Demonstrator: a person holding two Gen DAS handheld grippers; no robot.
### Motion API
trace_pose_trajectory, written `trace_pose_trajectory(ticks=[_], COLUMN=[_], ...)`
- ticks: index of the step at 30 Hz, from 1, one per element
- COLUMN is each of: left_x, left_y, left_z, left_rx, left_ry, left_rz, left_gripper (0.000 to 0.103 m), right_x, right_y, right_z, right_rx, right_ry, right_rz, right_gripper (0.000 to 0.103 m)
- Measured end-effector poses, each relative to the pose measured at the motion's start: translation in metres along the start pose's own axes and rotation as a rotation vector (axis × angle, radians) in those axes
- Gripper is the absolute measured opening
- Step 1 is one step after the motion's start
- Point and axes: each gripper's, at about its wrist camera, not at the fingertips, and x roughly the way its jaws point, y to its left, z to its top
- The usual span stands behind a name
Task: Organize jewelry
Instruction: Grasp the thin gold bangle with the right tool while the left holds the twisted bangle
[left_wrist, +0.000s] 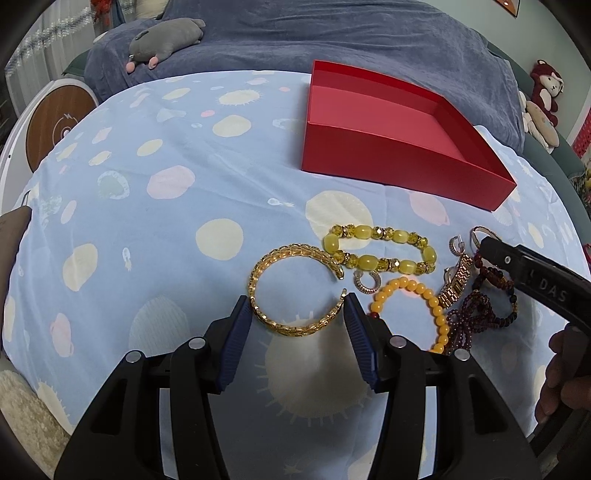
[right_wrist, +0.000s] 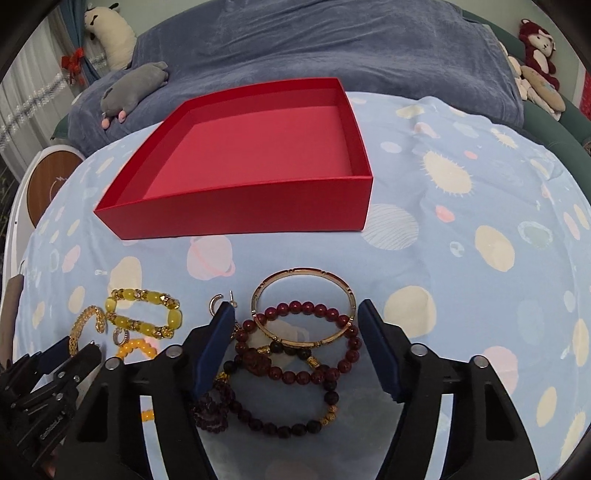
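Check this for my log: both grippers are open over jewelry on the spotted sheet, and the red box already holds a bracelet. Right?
Not quite: the red box is empty, as the right wrist view shows. The rest stands. The left gripper is open around the gold cuff bracelet, and the right gripper is open over the dark red bead bracelets on the spotted sheet.

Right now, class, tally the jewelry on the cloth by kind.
Bead bracelets: 5 (yellow, orange, red, red-black, purple)
Bangles: 2 (cuff, gold hoop)
Earrings: 2 ()
Gold strap: 1
Total: 10
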Motion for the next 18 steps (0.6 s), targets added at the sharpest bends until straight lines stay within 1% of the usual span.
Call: trace_pose_trajectory(ticks=[2,6,7,8,9,12,13,14,15,17,18], left_x=[0.001,0.003,0.003,0.002,0.002,0.000,0.000,-0.001,-0.002,-0.004,-0.005], left_y=[0.000,0.001,0.000,0.000,0.000,-0.001,-0.001,-0.001,-0.001,-0.001,-0.001], left_z=[0.001,0.001,0.001,0.001,0.001,0.001,0.000,-0.001,-0.001,-0.002,-0.003], left_rx=[-0.001,-0.003,-0.003,-0.004,-0.004,-0.007,-0.007,-0.007,-0.007,-0.006,-0.007], left_ry=[0.004,0.007,0.007,0.006,0.006,0.004,0.003,0.002,0.000,-0.005,-0.006], left_rz=[-0.001,0.000,0.000,-0.001,-0.001,-0.003,-0.003,-0.003,-0.004,-0.003,-0.004], left_gripper=[0.049,0.049,0.049,0.049,0.049,0.049,0.049,0.049,0.049,0.049,0.049], right_x=[0.004,0.002,0.000,-0.001,-0.002,-0.005,-0.006,-0.006,-0.007,-0.012,-0.015], right_y=[-0.001,-0.002,-0.002,-0.003,-0.005,-0.011,-0.011,-0.011,-0.010,-0.006,-0.002], right_z=[0.000,-0.001,-0.001,-0.001,0.000,0.000,0.000,-0.001,-0.001,-0.001,-0.001], right_rx=[0.003,0.010,0.011,0.012,0.019,0.044,0.041,0.038,0.035,0.032,0.020], right_ry=[0.010,-0.002,-0.009,-0.010,0.000,0.001,0.001,0.000,0.001,-0.027,-0.046], right_rz=[-0.008,0.004,0.005,0.004,0.013,0.020,0.018,0.009,0.004,0.009,0.006], right_gripper=[0.058,0.056,0.052,0.029,0.017,0.017,0.018,0.028,0.045,0.062,0.064])
